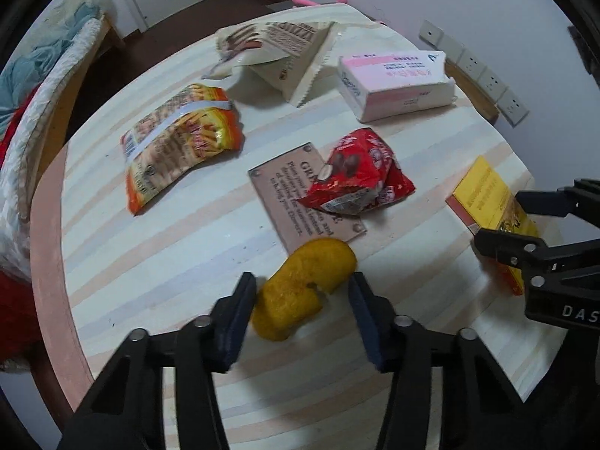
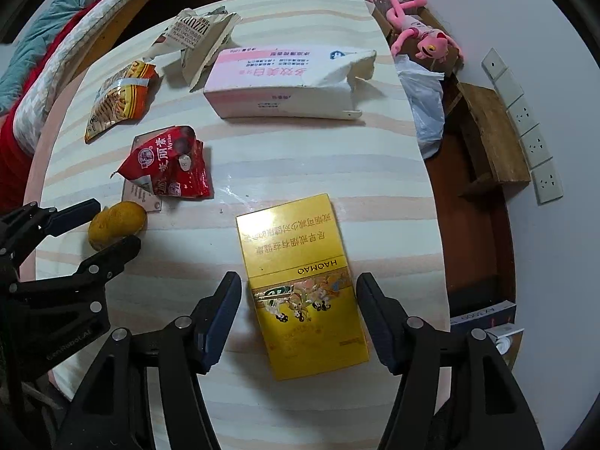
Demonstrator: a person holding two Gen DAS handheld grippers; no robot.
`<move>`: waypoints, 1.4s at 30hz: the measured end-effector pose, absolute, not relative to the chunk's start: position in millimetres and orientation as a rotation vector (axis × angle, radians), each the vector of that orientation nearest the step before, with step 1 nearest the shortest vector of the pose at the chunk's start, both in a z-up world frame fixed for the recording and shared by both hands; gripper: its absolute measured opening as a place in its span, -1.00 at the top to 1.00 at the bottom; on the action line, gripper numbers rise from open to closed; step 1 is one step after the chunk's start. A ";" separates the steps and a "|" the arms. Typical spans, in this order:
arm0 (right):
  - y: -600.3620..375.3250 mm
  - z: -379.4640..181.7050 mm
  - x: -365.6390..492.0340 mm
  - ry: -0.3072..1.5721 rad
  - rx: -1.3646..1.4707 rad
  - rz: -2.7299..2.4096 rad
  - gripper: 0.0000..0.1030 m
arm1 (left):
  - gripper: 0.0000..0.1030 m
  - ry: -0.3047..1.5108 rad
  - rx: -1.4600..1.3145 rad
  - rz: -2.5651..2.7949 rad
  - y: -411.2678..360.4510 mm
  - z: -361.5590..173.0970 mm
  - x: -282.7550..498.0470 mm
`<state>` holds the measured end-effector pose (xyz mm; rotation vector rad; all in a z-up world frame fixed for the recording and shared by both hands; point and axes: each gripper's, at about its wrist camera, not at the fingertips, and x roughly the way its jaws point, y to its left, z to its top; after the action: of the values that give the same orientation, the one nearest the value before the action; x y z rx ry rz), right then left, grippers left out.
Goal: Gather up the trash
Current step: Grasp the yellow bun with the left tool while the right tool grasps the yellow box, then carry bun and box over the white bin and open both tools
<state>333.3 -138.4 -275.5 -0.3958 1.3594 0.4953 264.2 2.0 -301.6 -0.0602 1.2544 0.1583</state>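
Two hand-held grippers hang wide open and empty over the tabletop, the left hand-held gripper straddling a yellow cake, the right hand-held gripper straddling a yellow box, so closing each looks next.

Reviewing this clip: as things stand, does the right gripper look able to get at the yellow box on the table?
Probably yes. The right gripper is open, its fingers on either side of the yellow box, which lies flat on the striped table with nothing on it or against it. The left gripper is busy around the orange peel, well clear.
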 end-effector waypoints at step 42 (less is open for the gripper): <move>0.5 -131.9 161.7 1.132 -0.240 1.026 -0.18 | 0.68 0.865 -0.360 0.770 156.1 -117.1 -4.6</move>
<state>161.7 0.5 -131.9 -0.2398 1.1322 1.0257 -4.6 156.1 -117.1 -0.3600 0.8654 0.7700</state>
